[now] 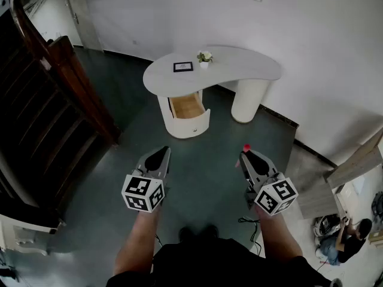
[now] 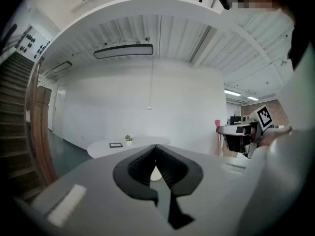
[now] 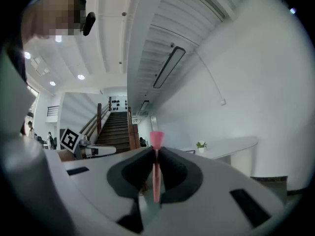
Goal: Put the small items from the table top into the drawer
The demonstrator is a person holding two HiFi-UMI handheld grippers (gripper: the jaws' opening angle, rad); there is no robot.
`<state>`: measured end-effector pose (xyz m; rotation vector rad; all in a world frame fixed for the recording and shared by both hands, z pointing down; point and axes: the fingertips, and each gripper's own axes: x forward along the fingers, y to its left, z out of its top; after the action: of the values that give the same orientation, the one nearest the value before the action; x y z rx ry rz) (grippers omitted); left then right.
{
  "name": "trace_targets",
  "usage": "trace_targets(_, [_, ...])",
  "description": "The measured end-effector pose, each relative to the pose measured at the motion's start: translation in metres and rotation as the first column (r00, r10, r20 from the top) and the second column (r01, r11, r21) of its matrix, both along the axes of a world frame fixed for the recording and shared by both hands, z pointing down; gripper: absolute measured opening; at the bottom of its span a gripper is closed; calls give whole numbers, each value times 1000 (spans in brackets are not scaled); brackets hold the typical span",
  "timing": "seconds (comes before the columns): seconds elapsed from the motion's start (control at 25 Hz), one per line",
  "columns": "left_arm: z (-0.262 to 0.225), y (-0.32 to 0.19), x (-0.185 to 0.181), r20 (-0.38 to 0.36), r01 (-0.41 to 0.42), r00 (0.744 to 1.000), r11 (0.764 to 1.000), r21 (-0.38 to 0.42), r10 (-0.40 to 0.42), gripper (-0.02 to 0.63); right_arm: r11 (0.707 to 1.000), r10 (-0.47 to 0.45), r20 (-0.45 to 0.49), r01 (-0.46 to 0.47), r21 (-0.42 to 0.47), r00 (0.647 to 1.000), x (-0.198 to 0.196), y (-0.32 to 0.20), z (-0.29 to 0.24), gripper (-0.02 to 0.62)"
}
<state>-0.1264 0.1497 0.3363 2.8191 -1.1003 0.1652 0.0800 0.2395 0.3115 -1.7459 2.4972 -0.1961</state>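
Note:
A white curved table (image 1: 239,64) stands some way ahead, with its drawer (image 1: 187,106) pulled open and nothing visible inside. On top sit a small potted plant (image 1: 204,58) and a flat dark-framed card (image 1: 183,67). Both grippers are held low over the floor, far short of the table. My left gripper (image 1: 161,153) is shut with nothing between its jaws (image 2: 156,149). My right gripper (image 1: 245,154) is shut on a thin pink stick (image 3: 156,166) with a flared tip (image 1: 246,147) that pokes out past the jaws.
A dark wooden staircase (image 1: 36,118) rises along the left. A white wall runs behind the table. At the lower right a person (image 1: 350,238) sits on the floor near pale wooden boards (image 1: 359,160). Dark green floor (image 1: 203,178) lies between me and the table.

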Motion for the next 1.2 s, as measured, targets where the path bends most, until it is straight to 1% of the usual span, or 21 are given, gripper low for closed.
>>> trace_targets(0.2, [5, 1, 7, 13, 1, 1000, 1000, -4, -1, 11, 1000, -10, 7, 10, 6, 1000, 7, -1, -1, 52])
trace_targets(0.4, [4, 2, 18, 27, 0, 1000, 1000, -4, 1, 11, 1000, -11, 43, 10, 9, 999, 18, 0, -1, 52])
trace_targets(0.84, [3, 19, 58, 32, -9, 999, 1000, -14, 10, 11, 999, -20, 70, 17, 51, 997, 61, 21, -11, 54])
trace_targets(1.0, [6, 15, 64, 34, -4, 999, 1000, -16, 5, 11, 998, -10, 94, 5, 56, 996, 73, 17, -7, 54])
trace_targets(1.2, [9, 3, 70, 24, 1, 1000, 1000, -15, -1, 11, 999, -9, 104, 4, 41, 994, 81, 6, -3, 54])
